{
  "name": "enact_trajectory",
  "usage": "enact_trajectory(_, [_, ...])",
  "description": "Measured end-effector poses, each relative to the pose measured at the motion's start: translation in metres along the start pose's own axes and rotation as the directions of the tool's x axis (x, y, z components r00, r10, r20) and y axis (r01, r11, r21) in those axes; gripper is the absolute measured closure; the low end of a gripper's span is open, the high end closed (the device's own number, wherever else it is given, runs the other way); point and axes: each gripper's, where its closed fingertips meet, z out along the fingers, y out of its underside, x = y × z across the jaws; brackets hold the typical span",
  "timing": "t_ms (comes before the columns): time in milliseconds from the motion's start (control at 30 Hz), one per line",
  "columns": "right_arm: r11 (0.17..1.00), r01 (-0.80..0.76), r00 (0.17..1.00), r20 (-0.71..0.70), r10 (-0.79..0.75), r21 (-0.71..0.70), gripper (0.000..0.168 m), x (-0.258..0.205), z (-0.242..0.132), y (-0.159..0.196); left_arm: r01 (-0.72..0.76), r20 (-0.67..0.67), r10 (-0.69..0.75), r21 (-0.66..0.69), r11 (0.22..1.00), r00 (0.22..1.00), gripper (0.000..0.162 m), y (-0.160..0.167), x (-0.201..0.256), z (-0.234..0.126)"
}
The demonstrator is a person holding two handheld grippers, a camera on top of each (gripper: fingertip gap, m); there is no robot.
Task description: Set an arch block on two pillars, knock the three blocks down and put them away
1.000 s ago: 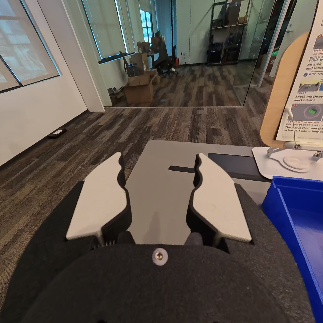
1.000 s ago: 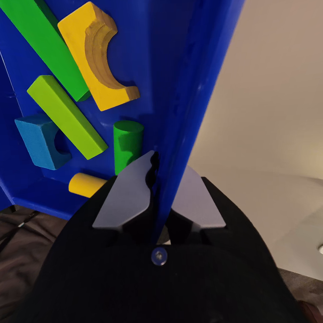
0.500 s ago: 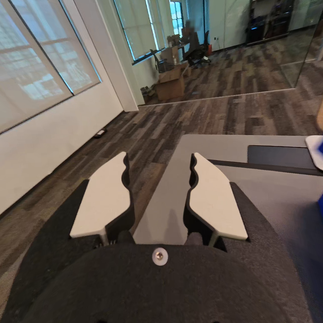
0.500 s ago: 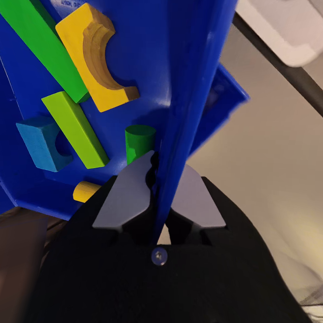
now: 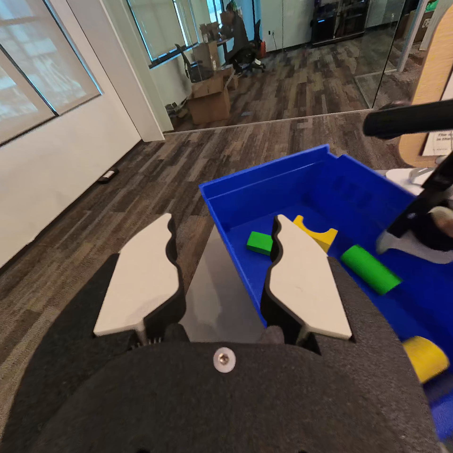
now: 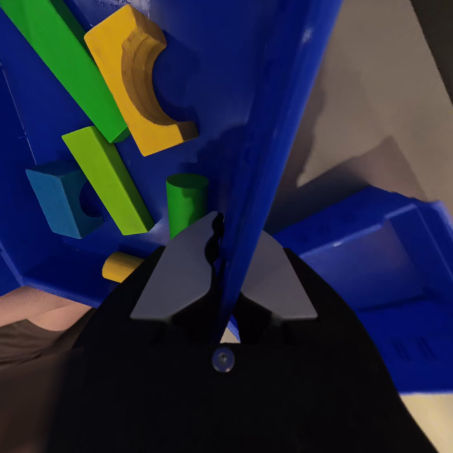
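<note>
My right gripper [image 6: 236, 226] is shut on the side wall of a blue bin [image 6: 259, 117] and holds it tilted. Inside lie a yellow arch block [image 6: 115, 56], a blue arch block [image 6: 58, 198], a long dark green block [image 6: 63, 58], a light green block [image 6: 107, 181], a green cylinder [image 6: 186, 201] and a yellow cylinder [image 6: 120, 266]. In the left wrist view the bin [image 5: 257, 186] sits just right of my open, empty left gripper [image 5: 224, 217]. The yellow arch [image 5: 318, 236], green cylinder [image 5: 370, 269] and right gripper [image 5: 392, 241] show there.
A second blue bin [image 6: 367, 257] lies low on the right in the right wrist view. A grey table [image 5: 215, 294] is under my left gripper, with carpet floor beyond its edge. A wooden board [image 5: 436, 73] stands at the far right. A hand [image 6: 36, 308] shows under the bin.
The blue bin held by my right gripper has come into the left wrist view beside my left gripper. The second blue bin has come nearer in the right wrist view. Both grips are unchanged.
</note>
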Motion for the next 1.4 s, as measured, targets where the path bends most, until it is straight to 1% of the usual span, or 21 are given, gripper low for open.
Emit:
enact_trajectory(133, [0.999, -0.024, 1.000, 0.019, 0.024, -0.021, 0.161, -0.007, 0.035, -0.005, 0.036, -0.007, -0.036, -0.027, 0.999, 0.999, 0.089, 0.010, -0.012, 0.007])
enact_trajectory(333, [0.991, -0.110, 0.994, -0.005, 0.110, -0.074, 0.162, 0.007, 0.091, 0.006, 0.027, -0.044, -0.034, -0.165, 0.986, 0.998, 0.090, 0.041, -0.015, 0.027])
enact_trajectory(400, [0.992, -0.106, 0.994, -0.043, 0.104, -0.067, 0.158, 0.011, 0.104, 0.010, 0.022, -0.036, -0.029, -0.175, 0.984, 0.999, 0.090, 0.044, -0.017, 0.031])
enact_trajectory(467, [0.998, -0.044, 0.997, -0.068, 0.041, -0.044, 0.154, 0.010, 0.102, 0.010, 0.012, -0.028, -0.017, -0.183, 0.983, 0.999, 0.090, 0.046, -0.018, 0.034])
enact_trajectory(533, [1.000, 0.029, 0.995, -0.094, -0.030, -0.010, 0.149, 0.009, 0.090, 0.012, 0.000, -0.039, -0.008, -0.190, 0.982, 0.999, 0.091, 0.047, -0.015, 0.033])
enact_trajectory(600, [0.985, 0.119, 0.987, -0.124, -0.103, 0.127, 0.141, 0.004, 0.063, 0.007, -0.009, -0.031, 0.003, -0.182, 0.983, 1.000, 0.092, 0.045, -0.015, 0.031])
enact_trajectory(667, [0.919, 0.234, 0.956, -0.247, -0.158, 0.317, 0.141, 0.008, 0.019, 0.006, -0.016, -0.028, 0.012, -0.151, 0.988, 1.000, 0.095, 0.038, -0.013, 0.029])
enact_trajectory(733, [0.815, 0.322, 0.913, -0.385, -0.133, 0.482, 0.141, 0.019, -0.032, 0.016, -0.015, -0.039, 0.010, -0.131, 0.991, 0.999, 0.094, 0.032, -0.008, 0.028])
enact_trajectory(800, [0.762, 0.354, 0.862, -0.506, -0.041, 0.542, 0.131, 0.048, -0.072, 0.046, -0.026, -0.051, 0.019, -0.123, 0.992, 0.999, 0.093, 0.029, -0.002, 0.027])
enact_trajectory(833, [0.767, 0.354, 0.824, -0.566, 0.016, 0.536, 0.123, 0.070, -0.085, 0.067, -0.035, -0.052, 0.028, -0.126, 0.991, 0.998, 0.093, 0.029, 0.000, 0.027])
enact_trajectory(867, [0.791, 0.333, 0.782, -0.619, 0.072, 0.513, 0.114, 0.096, -0.094, 0.090, -0.042, -0.052, 0.035, -0.128, 0.991, 0.998, 0.092, 0.029, 0.002, 0.026])
enact_trajectory(933, [0.874, 0.195, 0.700, -0.687, 0.194, 0.445, 0.106, 0.150, -0.102, 0.142, -0.044, -0.057, 0.037, -0.141, 0.989, 0.998, 0.090, 0.031, 0.004, 0.026])
enact_trajectory(967, [0.906, 0.112, 0.682, -0.695, 0.229, 0.409, 0.104, 0.171, -0.097, 0.167, -0.041, -0.061, 0.032, -0.153, 0.987, 0.998, 0.090, 0.032, 0.005, 0.026])
enact_trajectory(1033, [0.930, -0.028, 0.692, -0.665, 0.282, 0.366, 0.104, 0.197, -0.080, 0.206, -0.032, -0.070, 0.019, -0.193, 0.981, 0.997, 0.089, 0.039, 0.007, 0.027])
enact_trajectory(1067, [0.924, -0.065, 0.730, -0.613, 0.302, 0.377, 0.104, 0.200, -0.069, 0.213, -0.034, -0.072, 0.019, -0.217, 0.976, 0.997, 0.089, 0.044, 0.008, 0.028])
enact_trajectory(1133, [0.904, -0.144, 0.820, -0.463, 0.337, 0.402, 0.104, 0.195, -0.045, 0.217, -0.054, -0.069, 0.037, -0.260, 0.964, 0.997, 0.089, 0.053, 0.007, 0.032])
enact_trajectory(1233, [0.904, -0.220, 0.855, -0.373, 0.359, 0.366, 0.100, 0.195, -0.021, 0.218, -0.071, -0.065, 0.053, -0.326, 0.943, 0.996, 0.087, 0.067, 0.004, 0.037])
enact_trajectory(1300, [0.929, -0.242, 0.874, -0.353, 0.334, 0.281, 0.101, 0.194, -0.005, 0.222, -0.077, -0.069, 0.056, -0.360, 0.930, 0.996, 0.088, 0.074, 0.004, 0.038])
enact_trajectory(1333, [0.945, -0.249, 0.893, -0.327, 0.309, 0.214, 0.106, 0.191, 0.005, 0.225, -0.083, -0.078, 0.058, -0.371, 0.925, 0.995, 0.088, 0.077, 0.005, 0.039])
enact_trajectory(1367, [0.953, -0.261, 0.914, -0.278, 0.295, 0.153, 0.129, 0.186, 0.012, 0.228, -0.094, -0.086, 0.067, -0.377, 0.921, 0.994, 0.089, 0.078, 0.007, 0.039])
enact_trajectory(1400, [0.948, -0.292, 0.911, -0.265, 0.317, 0.130, 0.135, 0.188, 0.012, 0.231, -0.107, -0.088, 0.079, -0.384, 0.917, 0.993, 0.089, 0.080, 0.007, 0.039])
